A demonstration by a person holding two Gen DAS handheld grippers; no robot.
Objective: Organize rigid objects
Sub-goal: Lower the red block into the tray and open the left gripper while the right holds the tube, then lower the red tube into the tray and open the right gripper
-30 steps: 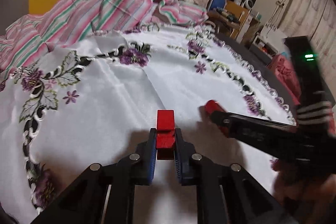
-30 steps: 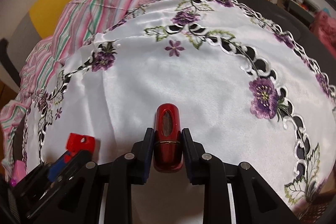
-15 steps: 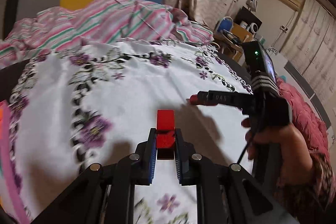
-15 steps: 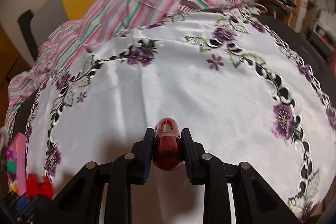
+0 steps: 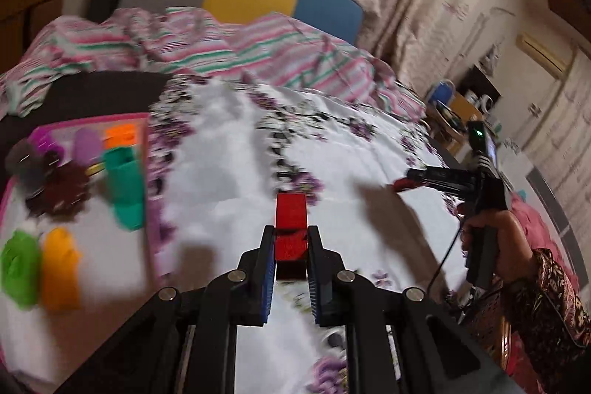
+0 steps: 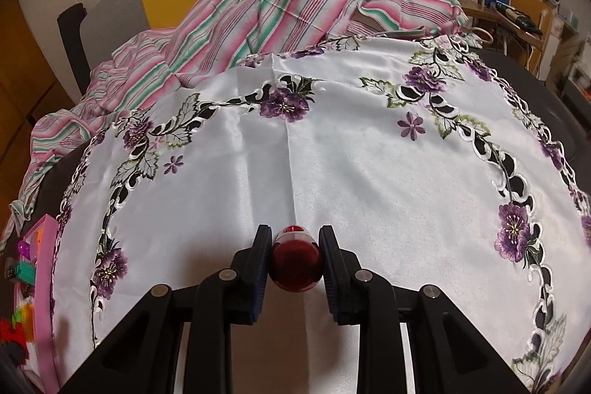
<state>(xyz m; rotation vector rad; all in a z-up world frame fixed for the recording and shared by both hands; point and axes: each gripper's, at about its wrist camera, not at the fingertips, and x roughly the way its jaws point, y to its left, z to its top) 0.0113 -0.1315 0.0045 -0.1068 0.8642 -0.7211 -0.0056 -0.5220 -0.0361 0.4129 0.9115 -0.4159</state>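
Left tool (image 5: 291, 246) pinches a red block (image 5: 291, 228) over the desk, beside the pink tray (image 5: 146, 194); right tool (image 6: 293, 252) pinches a dark red capsule (image 6: 295, 259) above the white cloth (image 6: 369, 172). The tray looks crowded, though it's blurred, so the block could knock the teal piece (image 5: 123, 187) on placement. The round capsule may slip from the flat pads.

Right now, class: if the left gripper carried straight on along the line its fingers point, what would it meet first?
Probably the white embroidered tablecloth. The left gripper, shut on a red block, points down at bare cloth, with the pink tray off to its left. Motion blur makes depth uncertain.
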